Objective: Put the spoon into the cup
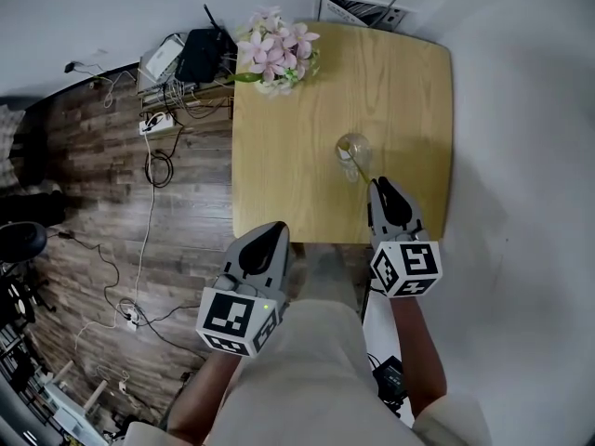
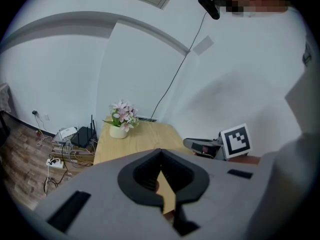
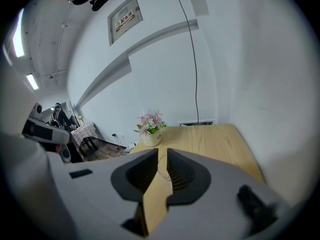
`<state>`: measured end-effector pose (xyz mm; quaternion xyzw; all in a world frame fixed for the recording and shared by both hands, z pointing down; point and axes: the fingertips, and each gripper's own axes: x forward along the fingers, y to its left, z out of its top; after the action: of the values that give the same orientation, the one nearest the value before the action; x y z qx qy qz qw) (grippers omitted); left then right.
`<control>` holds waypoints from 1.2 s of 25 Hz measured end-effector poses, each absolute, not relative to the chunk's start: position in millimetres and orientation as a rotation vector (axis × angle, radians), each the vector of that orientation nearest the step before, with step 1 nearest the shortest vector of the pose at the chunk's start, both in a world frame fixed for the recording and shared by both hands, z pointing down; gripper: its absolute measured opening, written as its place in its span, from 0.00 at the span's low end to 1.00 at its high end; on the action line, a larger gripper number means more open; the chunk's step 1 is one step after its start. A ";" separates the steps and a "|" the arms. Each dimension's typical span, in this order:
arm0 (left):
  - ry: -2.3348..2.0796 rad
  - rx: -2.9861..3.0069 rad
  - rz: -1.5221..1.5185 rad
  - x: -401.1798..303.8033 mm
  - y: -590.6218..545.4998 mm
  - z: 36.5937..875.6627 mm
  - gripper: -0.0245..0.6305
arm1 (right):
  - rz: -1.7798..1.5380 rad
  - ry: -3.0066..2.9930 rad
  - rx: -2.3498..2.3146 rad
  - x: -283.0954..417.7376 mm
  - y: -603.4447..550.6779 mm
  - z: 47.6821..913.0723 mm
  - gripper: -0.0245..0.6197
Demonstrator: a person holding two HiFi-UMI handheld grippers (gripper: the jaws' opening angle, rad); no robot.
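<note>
Cup [image 1: 353,153] near right tongs [image 1: 376,185] (slightly apart), left tongs [image 1: 276,227] closed

Cup [image 1: 353,152]: clear glass just ahead of the right gripper [image 1: 377,184]; whether a spoon stands in it is too faint to tell. Seen from that gripper, only a faint outline between the jaws. Forearms [image 1: 423,360]: cut off at the lower edge.

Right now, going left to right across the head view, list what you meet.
From the left: power strip → router → flowers → cup → right gripper. The left gripper is left out, since it lies below both router and flowers.
</note>
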<state>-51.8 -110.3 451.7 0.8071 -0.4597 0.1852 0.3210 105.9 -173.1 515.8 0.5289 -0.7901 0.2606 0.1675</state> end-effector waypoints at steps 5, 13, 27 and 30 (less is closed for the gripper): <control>-1.223 2.150 0.455 -54.1 -104.9 433.8 0.05 | 0.727 -2.255 1.532 110.3 -160.7 494.8 0.10; -1.264 2.191 0.394 -61.1 -99.9 404.2 0.05 | 0.690 -2.267 1.544 112.7 -137.6 457.3 0.10; -1.287 2.295 0.318 -58.4 -105.0 365.5 0.05 | 0.551 -2.324 1.551 102.9 -103.5 386.3 0.10; -1.281 2.312 0.329 -57.1 -107.0 367.1 0.05 | 0.561 -2.338 1.566 101.7 -101.2 383.1 0.10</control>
<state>-57.1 -107.0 367.1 0.8435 -0.4671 0.1202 0.2366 101.7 -101.2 383.1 0.5407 -0.8073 0.1936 0.1356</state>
